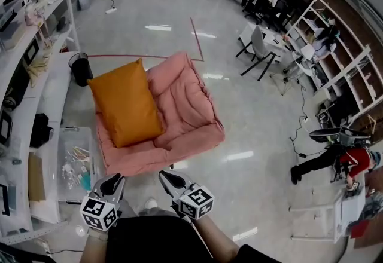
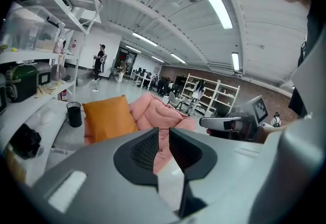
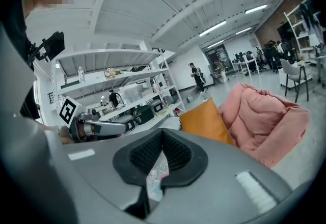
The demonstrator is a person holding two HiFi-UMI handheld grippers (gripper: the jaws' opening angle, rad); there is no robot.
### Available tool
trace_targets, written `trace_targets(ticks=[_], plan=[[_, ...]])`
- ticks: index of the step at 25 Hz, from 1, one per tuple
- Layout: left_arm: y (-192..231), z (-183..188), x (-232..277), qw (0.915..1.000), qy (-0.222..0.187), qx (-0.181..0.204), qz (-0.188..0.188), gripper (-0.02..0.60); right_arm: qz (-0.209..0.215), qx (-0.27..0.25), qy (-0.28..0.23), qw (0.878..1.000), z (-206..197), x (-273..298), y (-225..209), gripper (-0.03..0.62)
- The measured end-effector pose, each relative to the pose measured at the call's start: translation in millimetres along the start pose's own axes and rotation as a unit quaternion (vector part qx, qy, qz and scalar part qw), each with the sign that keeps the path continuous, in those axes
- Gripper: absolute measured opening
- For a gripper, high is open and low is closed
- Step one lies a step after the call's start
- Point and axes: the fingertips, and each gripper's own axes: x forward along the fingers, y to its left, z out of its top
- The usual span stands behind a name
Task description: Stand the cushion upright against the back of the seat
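Note:
An orange cushion stands tilted on the left part of a pink padded floor seat, leaning on its raised left side. Both grippers hang in the air short of the seat's near edge, touching nothing. My left gripper has a narrow gap between its jaws with nothing in it; its own view shows the cushion and seat beyond the jaws. My right gripper is shut and empty, its tips meeting, with the cushion and seat ahead to its right.
A black bin stands left of the seat. A clear plastic box of small items sits on the floor by my left gripper. White shelving runs along the left. Chairs and desks and a person in red are to the right.

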Motion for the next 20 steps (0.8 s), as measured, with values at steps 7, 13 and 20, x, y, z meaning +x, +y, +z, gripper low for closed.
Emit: trace_targets(ticks=[7, 13, 20], plan=[[42, 16, 28, 1.0000, 0.000, -0.006, 0.007, 0.092, -0.006, 0.011, 0.007, 1.000, 8, 32, -16, 0.005], [111, 38, 54, 0.9998, 0.003, -0.016, 0.014, 0.117, -0.019, 0.019, 0.010, 1.000, 22, 78, -28, 0.005], [203, 69, 87, 0.9991, 0.013, -0.035, 0.021, 0.146, -0.044, 0.043, 0.012, 0.998, 49, 138, -48, 0.005]])
